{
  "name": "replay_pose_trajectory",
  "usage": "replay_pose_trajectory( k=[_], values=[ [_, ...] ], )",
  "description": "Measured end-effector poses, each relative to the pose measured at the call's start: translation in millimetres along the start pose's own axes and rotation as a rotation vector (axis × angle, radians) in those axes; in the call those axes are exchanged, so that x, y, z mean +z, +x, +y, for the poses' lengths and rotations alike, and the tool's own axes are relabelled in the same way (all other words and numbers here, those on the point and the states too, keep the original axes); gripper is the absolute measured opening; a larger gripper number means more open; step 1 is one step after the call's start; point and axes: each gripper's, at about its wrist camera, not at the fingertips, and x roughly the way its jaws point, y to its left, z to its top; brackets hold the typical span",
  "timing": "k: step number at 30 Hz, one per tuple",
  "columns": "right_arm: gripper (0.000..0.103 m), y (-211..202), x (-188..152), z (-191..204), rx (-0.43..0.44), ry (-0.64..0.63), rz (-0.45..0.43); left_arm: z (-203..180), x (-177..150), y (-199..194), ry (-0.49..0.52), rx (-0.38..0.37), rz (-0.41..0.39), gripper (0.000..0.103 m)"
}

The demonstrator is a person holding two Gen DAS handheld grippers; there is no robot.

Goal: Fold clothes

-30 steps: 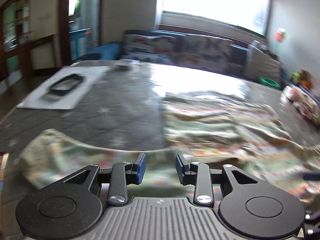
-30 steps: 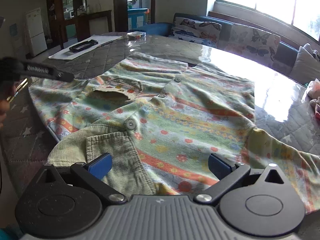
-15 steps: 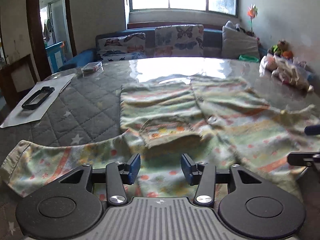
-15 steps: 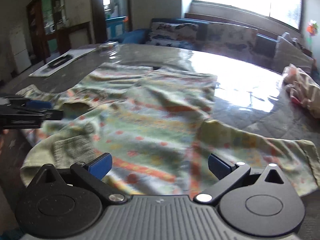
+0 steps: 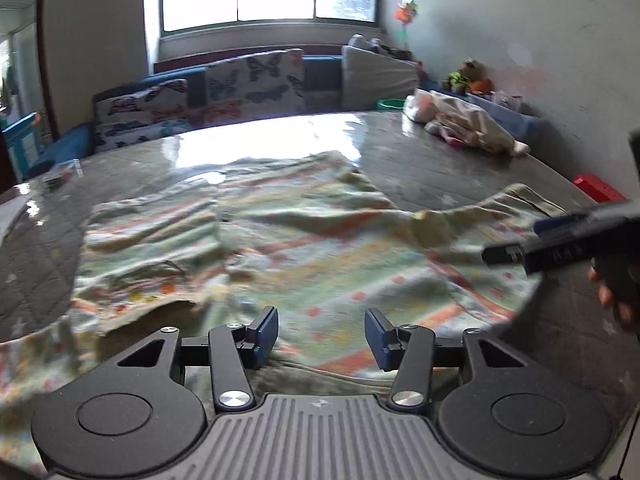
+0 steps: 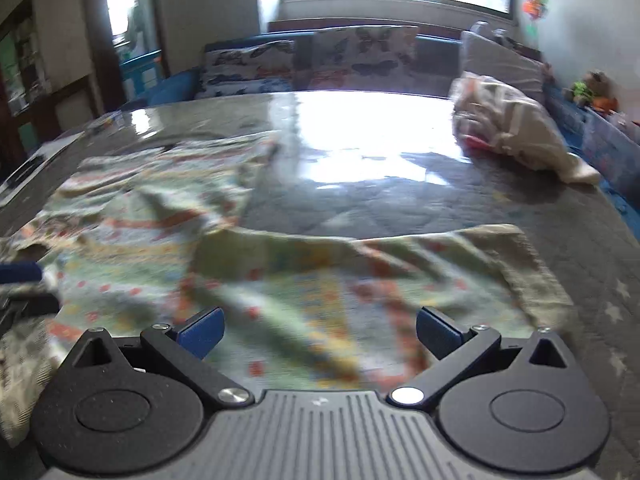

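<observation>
A pale green shirt with orange stripes and dots (image 5: pixel 304 248) lies spread face up on the grey quilted table (image 5: pixel 460 176). Its right sleeve (image 6: pixel 460 264) stretches out to the right in the right wrist view. My left gripper (image 5: pixel 321 332) is open and empty, hovering over the shirt's near edge. My right gripper (image 6: pixel 320 332) is open wide and empty above the shirt (image 6: pixel 168 240) near the sleeve. The right gripper also shows at the right edge of the left wrist view (image 5: pixel 560 240).
A bundle of other clothes (image 6: pixel 512 128) lies at the table's far right. A sofa with butterfly cushions (image 5: pixel 224 92) stands behind the table. A white sheet with a dark object (image 6: pixel 24 168) lies at the far left. A red box (image 5: pixel 598 188) sits beyond the right edge.
Both grippers have swung to the right over the shirt. The left jaws have opened wider. The right gripper now faces the sleeve and the clothes bundle.
</observation>
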Motion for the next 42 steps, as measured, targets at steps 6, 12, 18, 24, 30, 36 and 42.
replay_pose_trajectory(
  k=[6,12,18,24,30,36,42],
  values=[
    [0.103,5,5,-54,-0.198,0.074,-0.029,-18,-11,8,0.066,-0.047,0.019,0.053],
    [0.102,11,3,-88,-0.247,0.147,-0.018,-25,-15,4,0.112,-0.114,0.028,0.053],
    [0.081,7,-1,-100,-0.21,0.204,-0.018,-24,-18,0,0.13,-0.163,0.037,0.054],
    [0.04,-1,-1,-103,-0.206,0.227,-0.022,-30,-24,-5,0.169,-0.17,0.03,0.057],
    [0.014,-12,-7,-96,-0.219,0.22,-0.033,-27,-25,-6,0.175,-0.189,0.035,0.056],
    [0.008,-26,-19,-98,-0.264,0.248,-0.044,-20,-25,-7,0.171,-0.215,0.034,0.057],
    [0.025,-31,-19,-99,-0.291,0.228,-0.038,-9,-22,-11,0.123,-0.257,0.047,0.057]
  ],
)
